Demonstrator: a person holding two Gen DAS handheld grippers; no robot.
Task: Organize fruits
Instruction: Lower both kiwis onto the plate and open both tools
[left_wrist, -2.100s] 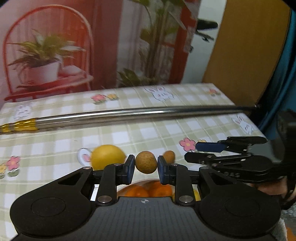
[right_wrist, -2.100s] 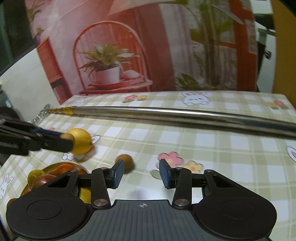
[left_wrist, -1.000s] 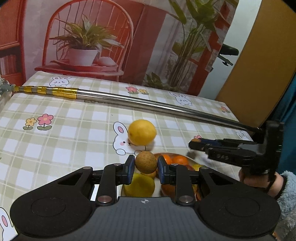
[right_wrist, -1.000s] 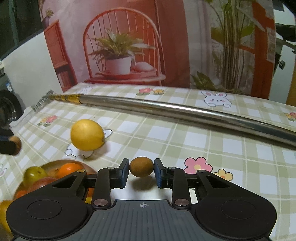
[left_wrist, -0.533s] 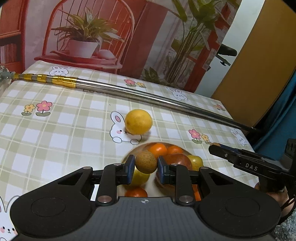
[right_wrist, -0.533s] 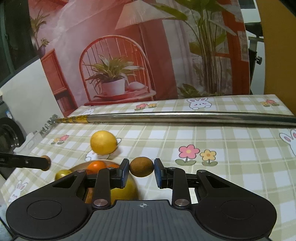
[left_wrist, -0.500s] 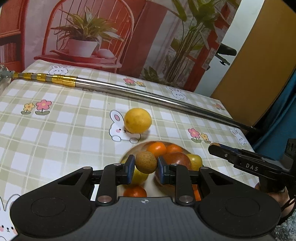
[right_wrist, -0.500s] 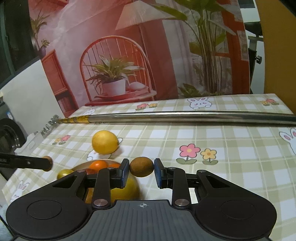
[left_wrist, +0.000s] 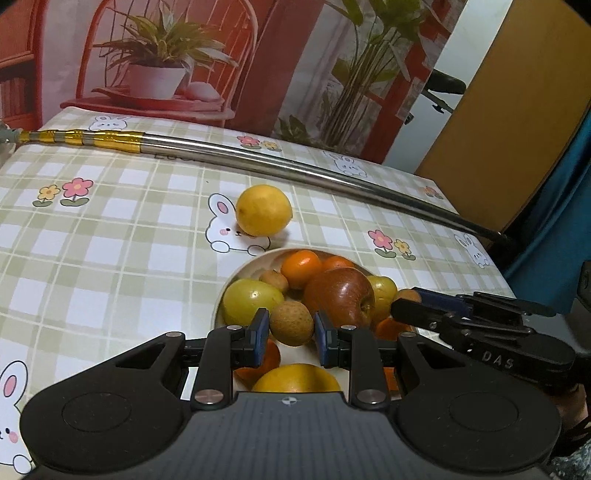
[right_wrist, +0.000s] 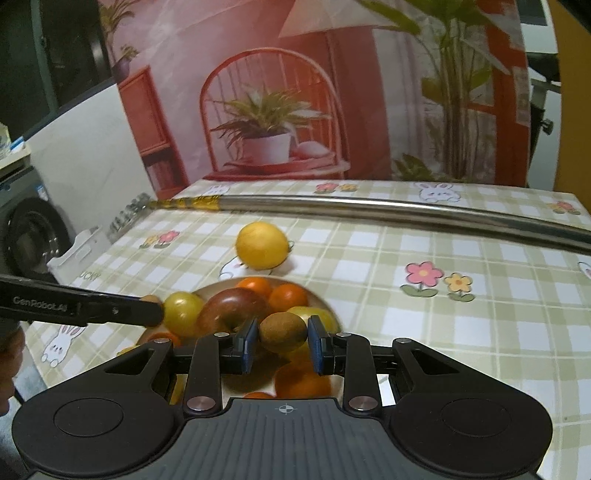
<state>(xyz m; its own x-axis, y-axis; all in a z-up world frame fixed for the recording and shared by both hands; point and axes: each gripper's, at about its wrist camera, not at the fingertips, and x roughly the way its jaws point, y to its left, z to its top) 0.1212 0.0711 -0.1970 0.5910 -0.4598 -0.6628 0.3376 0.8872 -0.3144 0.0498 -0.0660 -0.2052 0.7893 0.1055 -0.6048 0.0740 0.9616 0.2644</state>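
both claws clamped, left claw (left_wrist: 289, 336) on a longan (left_wrist: 291, 322), right claw (right_wrist: 281, 344) on a kiwi (right_wrist: 282, 331), both over the mostly filled bowl (left_wrist: 236, 275); drops pending, lemon (left_wrist: 263, 209) still on table.

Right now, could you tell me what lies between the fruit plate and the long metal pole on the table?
In both wrist views, a single yellow lemon sits on the tablecloth between the plate and the pole; otherwise that stretch is bare cloth.

A lemon (left_wrist: 263, 209) lies on the table (left_wrist: 110, 258) between the bowl (left_wrist: 236, 275) and the rod (left_wrist: 295, 171) behind.
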